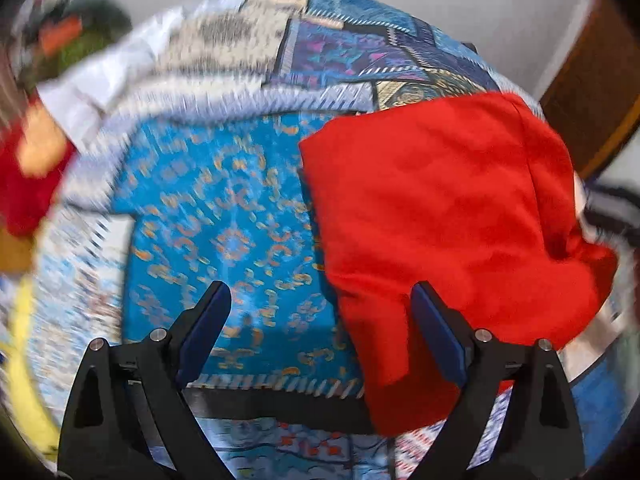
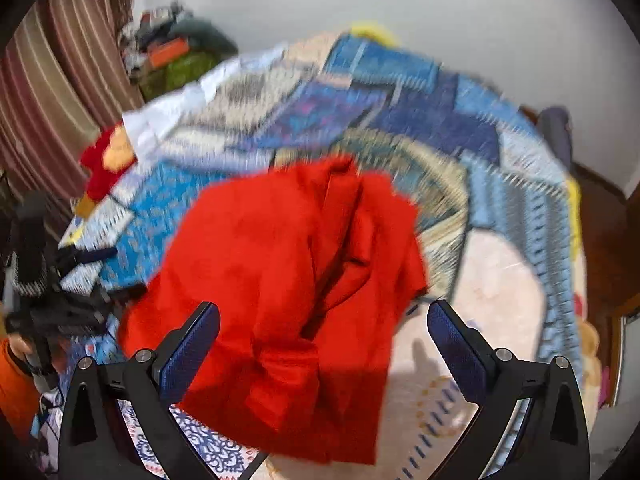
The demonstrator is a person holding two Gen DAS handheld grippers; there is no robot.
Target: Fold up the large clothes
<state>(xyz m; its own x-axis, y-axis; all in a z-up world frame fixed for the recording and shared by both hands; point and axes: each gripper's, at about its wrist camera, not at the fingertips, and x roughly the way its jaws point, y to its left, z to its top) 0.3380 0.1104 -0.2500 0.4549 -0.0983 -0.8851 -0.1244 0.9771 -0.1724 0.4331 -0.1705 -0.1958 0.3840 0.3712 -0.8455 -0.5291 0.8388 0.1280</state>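
A large red garment (image 1: 448,220) lies crumpled on a bed with a blue patterned cover (image 1: 224,216). In the left wrist view it fills the right half; my left gripper (image 1: 320,300) is open above the bed, its right finger over the garment's left edge, holding nothing. In the right wrist view the red garment (image 2: 288,280) lies bunched with folds in the middle; my right gripper (image 2: 324,320) is open above its near part and holds nothing. The left gripper (image 2: 60,304) shows at the left edge of the right wrist view. Both views are motion-blurred.
A white cloth (image 2: 192,104) and a red-and-orange item (image 2: 108,160) lie at the bed's far left. A pile of clothes (image 2: 172,56) sits by a striped curtain (image 2: 60,80). A pale pink patch of blanket (image 2: 496,288) lies right of the garment. A white wall stands behind.
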